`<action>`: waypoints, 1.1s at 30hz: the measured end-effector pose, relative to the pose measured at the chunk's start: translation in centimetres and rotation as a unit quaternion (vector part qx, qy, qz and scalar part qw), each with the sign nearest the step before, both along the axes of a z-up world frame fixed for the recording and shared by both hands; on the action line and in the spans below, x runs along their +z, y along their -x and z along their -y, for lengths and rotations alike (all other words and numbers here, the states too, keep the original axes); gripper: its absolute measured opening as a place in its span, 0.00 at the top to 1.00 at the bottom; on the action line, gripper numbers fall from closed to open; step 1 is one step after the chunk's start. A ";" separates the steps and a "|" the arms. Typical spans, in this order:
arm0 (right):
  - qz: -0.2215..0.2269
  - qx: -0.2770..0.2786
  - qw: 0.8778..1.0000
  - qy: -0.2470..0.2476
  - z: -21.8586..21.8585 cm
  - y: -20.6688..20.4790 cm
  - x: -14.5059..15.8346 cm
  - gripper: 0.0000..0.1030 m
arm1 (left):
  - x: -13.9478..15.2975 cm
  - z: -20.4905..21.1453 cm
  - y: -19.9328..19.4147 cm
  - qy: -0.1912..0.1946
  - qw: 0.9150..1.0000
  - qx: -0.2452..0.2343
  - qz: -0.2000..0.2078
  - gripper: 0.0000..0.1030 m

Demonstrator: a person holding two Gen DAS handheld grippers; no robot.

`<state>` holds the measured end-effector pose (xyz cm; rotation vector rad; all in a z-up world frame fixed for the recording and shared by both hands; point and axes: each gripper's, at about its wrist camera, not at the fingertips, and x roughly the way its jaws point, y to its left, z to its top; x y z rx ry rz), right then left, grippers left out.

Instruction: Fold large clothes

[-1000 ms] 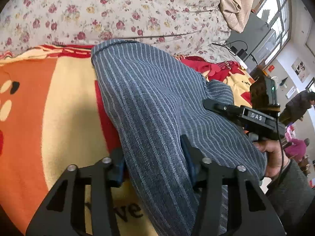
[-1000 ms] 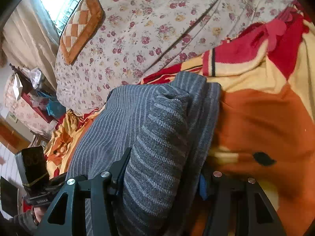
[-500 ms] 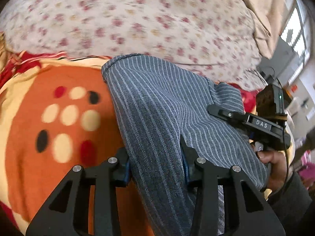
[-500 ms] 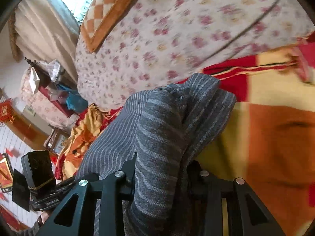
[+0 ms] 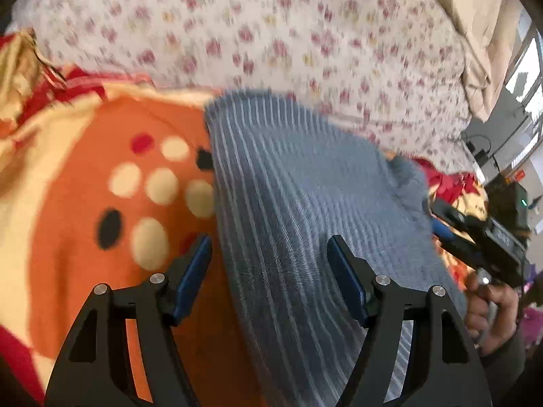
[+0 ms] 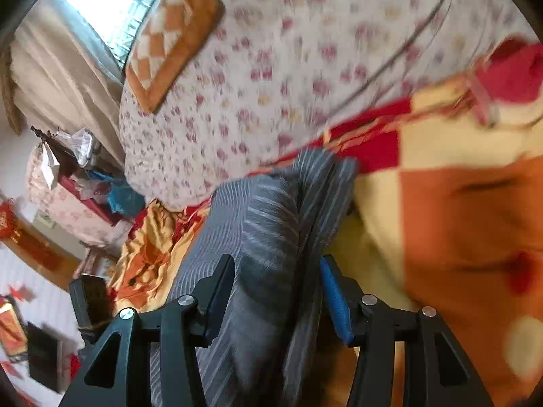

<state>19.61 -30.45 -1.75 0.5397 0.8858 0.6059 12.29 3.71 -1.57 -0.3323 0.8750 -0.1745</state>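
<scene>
Striped garment [image 5: 305, 224]: folded on orange blanket [image 5: 68, 237]. My left gripper [image 5: 269, 268] wide open, holding nothing; right gripper [image 6: 276, 291] parted, cloth between, grip unclear. Step: releasing. Next: withdraw without dragging cloth.

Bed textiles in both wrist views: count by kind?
Striped grey garment: 1
Orange cartoon blanket: 1
Floral quilt: 1
Checked orange cushion: 1
Total: 4
</scene>
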 end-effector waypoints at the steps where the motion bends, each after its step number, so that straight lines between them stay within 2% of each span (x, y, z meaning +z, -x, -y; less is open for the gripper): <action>1: 0.019 0.000 1.000 0.016 0.0 1.0 1.2 0.52 | 0.7 -0.1 0.5 -0.004 1.000 0.000 0.012 0.31; 3: 0.079 0.027 0.994 0.068 -0.8 3.8 3.9 0.52 | 3.1 0.1 2.7 -0.012 0.998 -0.012 0.052 0.31; 5: 0.143 0.050 0.981 0.118 -2.3 6.9 5.6 0.53 | 4.4 0.9 4.9 -0.013 0.996 -0.038 0.084 0.32; 7: 0.175 0.067 0.971 0.149 -4.1 10.0 5.8 0.57 | 5.3 1.9 7.2 -0.007 0.991 -0.071 0.112 0.49; 8: 0.179 0.077 0.967 0.161 -4.9 10.9 5.5 0.59 | 5.4 2.7 8.3 -0.010 0.989 -0.086 0.122 0.66; 9: 0.186 0.092 0.962 0.179 -6.1 12.0 5.1 0.60 | 5.3 3.4 9.1 -0.018 0.988 -0.093 0.119 0.73; 10: 0.189 0.100 0.957 0.194 -6.9 12.5 4.7 0.60 | 4.8 3.8 9.3 -0.025 0.989 -0.095 0.109 0.75; 11: 0.179 0.110 0.956 0.204 -7.6 12.8 4.1 0.64 | 4.0 4.2 9.4 -0.029 0.990 -0.099 0.095 0.79; 14: 0.118 0.114 0.954 0.251 -8.4 12.0 1.2 0.70 | -0.6 5.7 8.2 -0.069 0.991 -0.116 0.000 0.79; 15: 0.089 0.123 0.954 0.259 -8.5 11.4 -0.1 0.70 | -1.4 6.1 8.2 -0.081 0.990 -0.113 0.001 0.79; 17: 0.076 0.124 0.955 0.258 -8.3 11.0 -1.1 0.69 | -1.3 7.2 8.4 -0.118 0.986 -0.117 0.017 0.79; 20: 0.063 0.118 0.962 0.237 -7.7 10.6 -1.1 0.67 | -1.4 6.6 8.1 -0.091 0.990 -0.104 0.013 0.79; 23: 0.059 0.119 0.964 0.232 -7.5 10.7 -1.0 0.65 | -1.4 6.2 8.0 -0.066 0.993 -0.096 0.016 0.79; 25: 0.060 0.122 0.964 0.230 -7.3 11.0 -1.0 0.65 | -1.3 6.0 7.9 -0.049 0.994 -0.093 0.023 0.75; 26: 0.060 0.124 0.964 0.229 -7.2 11.1 -0.9 0.65 | -1.2 5.9 7.8 -0.034 0.994 -0.099 0.027 0.63; 27: 0.061 0.124 0.964 0.228 -7.4 11.1 -0.7 0.65 | -1.1 6.0 7.8 -0.017 0.993 -0.110 0.031 0.42; 28: 0.062 0.123 0.965 0.224 -7.6 11.0 -0.6 0.65 | -0.9 6.3 7.8 0.008 0.991 -0.128 0.038 0.32; 29: 0.063 0.121 0.966 0.219 -7.5 11.1 -0.5 0.65 | -0.8 6.5 7.9 0.015 0.990 -0.134 0.042 0.22; 33: 0.083 0.102 0.972 0.193 -6.6 11.9 0.9 0.65 | -0.6 8.2 8.2 -0.031 0.988 -0.140 0.052 0.20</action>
